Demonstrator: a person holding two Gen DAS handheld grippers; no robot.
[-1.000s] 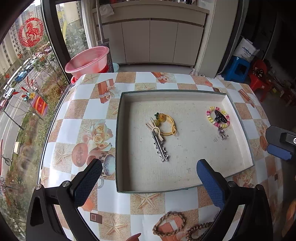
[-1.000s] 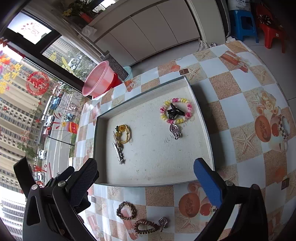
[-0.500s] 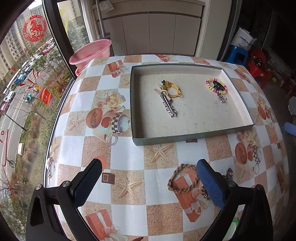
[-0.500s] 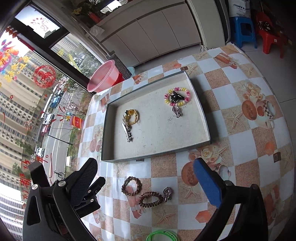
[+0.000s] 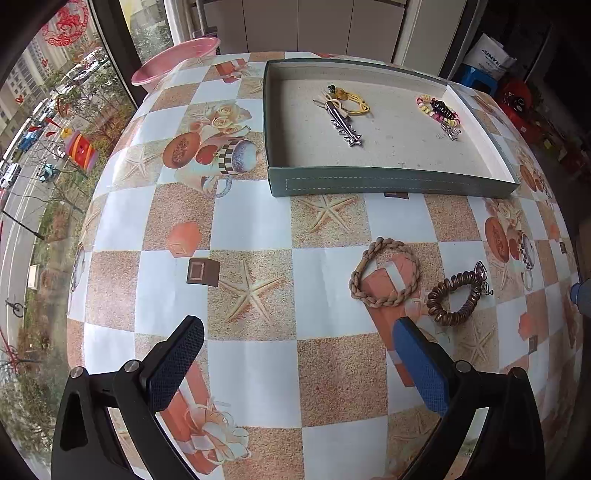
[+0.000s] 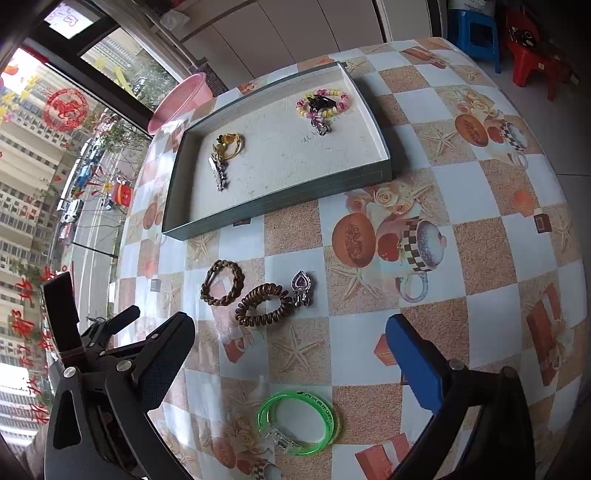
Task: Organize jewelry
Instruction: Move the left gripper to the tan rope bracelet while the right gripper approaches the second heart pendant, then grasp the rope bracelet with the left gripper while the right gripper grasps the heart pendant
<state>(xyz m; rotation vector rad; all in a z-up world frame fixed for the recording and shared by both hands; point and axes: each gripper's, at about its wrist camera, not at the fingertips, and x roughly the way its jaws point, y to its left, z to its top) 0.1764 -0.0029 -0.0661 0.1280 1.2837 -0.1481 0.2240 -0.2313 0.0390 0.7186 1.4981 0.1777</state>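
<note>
A grey-green tray (image 5: 388, 181) (image 6: 280, 205) lies at the far side of the table. In it are a yellow hair tie (image 5: 351, 100) (image 6: 231, 142), a silver hair clip (image 5: 341, 123) (image 6: 218, 175) and a beaded bracelet (image 5: 437, 110) (image 6: 325, 103). On the tablecloth lie a braided brown bracelet (image 5: 384, 273) (image 6: 222, 282), a brown spiral hair tie (image 5: 456, 297) (image 6: 264, 304) with a purple heart clip (image 6: 303, 286) beside it, and a green bangle (image 6: 299, 421). My left gripper (image 5: 295, 363) hovers open, short of the braided bracelet. My right gripper (image 6: 290, 360) is open above the green bangle.
A pink basin (image 5: 177, 62) (image 6: 181, 101) sits beyond the table's far left edge by the window. White cabinets (image 5: 321, 22) stand behind. Blue and red stools (image 6: 476, 33) are on the floor at the right. The left gripper's body (image 6: 74, 332) shows at the right view's left edge.
Both grippers have drawn back from over the tray toward the near side of the table. The loose bracelets, the spiral tie and the green bangle have come into view. Both stay open.
</note>
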